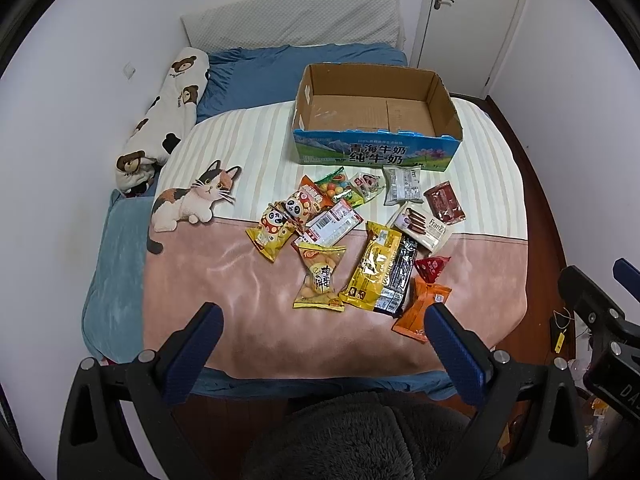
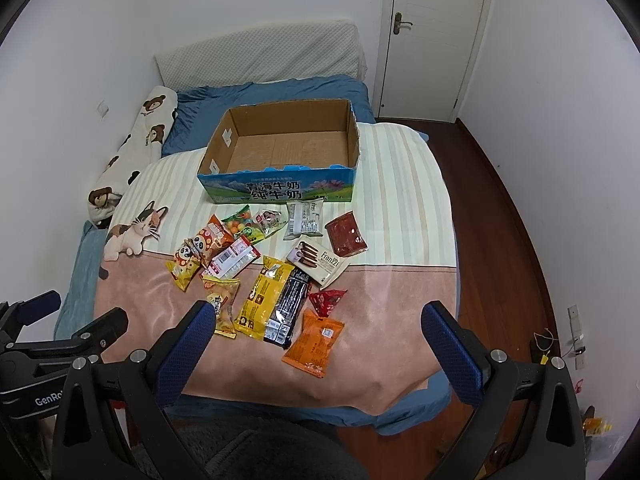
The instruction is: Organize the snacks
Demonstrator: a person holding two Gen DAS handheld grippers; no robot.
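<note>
Shiny snack packets (image 1: pixel 356 240) lie piled before the brown box (image 1: pixel 376 120) (nothing inside). Left claw (image 1: pixel 324 332) and right claw (image 2: pixel 316 328) gape wide, holding nothing. Only the right view shows a wall socket (image 2: pixel 575 316).

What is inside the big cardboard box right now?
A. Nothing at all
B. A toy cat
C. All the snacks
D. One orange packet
A. The cardboard box shows only its bare brown bottom, while the snacks all lie on the blanket in front of it.

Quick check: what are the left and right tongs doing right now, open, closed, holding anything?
Left tongs: open, holding nothing, above the blanket.
Right tongs: open, holding nothing, above the snacks.
</note>
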